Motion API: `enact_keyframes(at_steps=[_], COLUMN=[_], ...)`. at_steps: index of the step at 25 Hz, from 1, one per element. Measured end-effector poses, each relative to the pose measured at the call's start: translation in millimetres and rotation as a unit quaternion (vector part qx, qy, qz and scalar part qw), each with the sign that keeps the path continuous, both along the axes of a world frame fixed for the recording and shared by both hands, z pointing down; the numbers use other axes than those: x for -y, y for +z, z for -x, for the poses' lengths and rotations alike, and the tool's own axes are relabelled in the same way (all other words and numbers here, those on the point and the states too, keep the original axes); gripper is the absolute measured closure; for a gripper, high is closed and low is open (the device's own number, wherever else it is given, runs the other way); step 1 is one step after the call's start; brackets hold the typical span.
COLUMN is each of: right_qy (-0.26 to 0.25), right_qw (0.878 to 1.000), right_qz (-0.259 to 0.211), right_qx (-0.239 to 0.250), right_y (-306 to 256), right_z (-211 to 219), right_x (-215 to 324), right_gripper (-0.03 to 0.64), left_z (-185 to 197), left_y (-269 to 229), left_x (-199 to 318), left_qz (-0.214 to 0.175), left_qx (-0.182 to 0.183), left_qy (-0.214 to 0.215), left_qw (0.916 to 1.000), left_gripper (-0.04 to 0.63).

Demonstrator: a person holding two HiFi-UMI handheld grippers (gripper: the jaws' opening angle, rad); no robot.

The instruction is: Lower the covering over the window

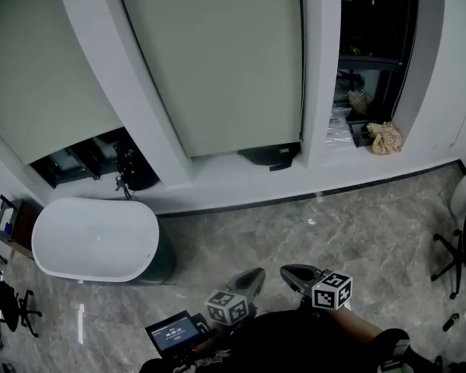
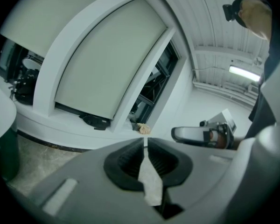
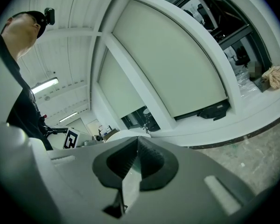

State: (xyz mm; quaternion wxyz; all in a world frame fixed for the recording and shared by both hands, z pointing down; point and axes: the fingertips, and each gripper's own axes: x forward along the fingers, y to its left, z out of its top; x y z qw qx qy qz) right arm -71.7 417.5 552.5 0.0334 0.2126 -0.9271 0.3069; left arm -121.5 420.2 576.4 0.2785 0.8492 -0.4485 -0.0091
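Two pale roller blinds are hanging in a curved row of three window bays. The middle blind (image 1: 217, 61) is sitting lowered almost to the white sill (image 1: 241, 179), leaving only a dark strip of glass below its bottom edge. The left blind (image 1: 39, 68) is hanging partly down, with more dark window showing beneath it. The right bay (image 1: 373, 45) is standing uncovered, its dark frame and glass exposed.

A dark flat object (image 1: 270, 156) is lying on the sill under the middle blind, and a crumpled tan cloth (image 1: 385, 138) is resting on the sill at the foot of the right bay. A white oval-topped unit (image 1: 93, 239) with a dark base is standing on the marbled floor (image 1: 334, 231) below the left bay.

Both grippers are hovering low, close to the person's body and well apart from every blind. The left gripper (image 1: 256, 273) is pointing toward the windows with its jaws together and nothing between them. The right gripper (image 1: 288, 271), just beside it, is likewise pointing forward with its jaws closed on nothing. A small lit screen (image 1: 173, 332) is showing near the left gripper.
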Motion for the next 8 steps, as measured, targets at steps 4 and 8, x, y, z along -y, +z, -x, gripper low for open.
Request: enact_keyframes(at_steps=[4, 8], right_qy=[-0.002, -0.003], right_qw=[1.000, 1.000], right_qz=[0.002, 0.005], right_qx=[0.001, 0.000], right_y=[0.6, 1.6], right_z=[0.6, -0.6], right_x=[-0.9, -2.2], right_gripper=[0.611, 0.611], left_z=[3.0, 1.3], left_y=[1.7, 1.2], left_x=[-1.4, -2.4], left_qz=[0.004, 0.003], left_qx=[-0.002, -0.002], left_qy=[-0.006, -0.004], left_qw=[1.0000, 1.0000], left_gripper=[0.571, 0.571])
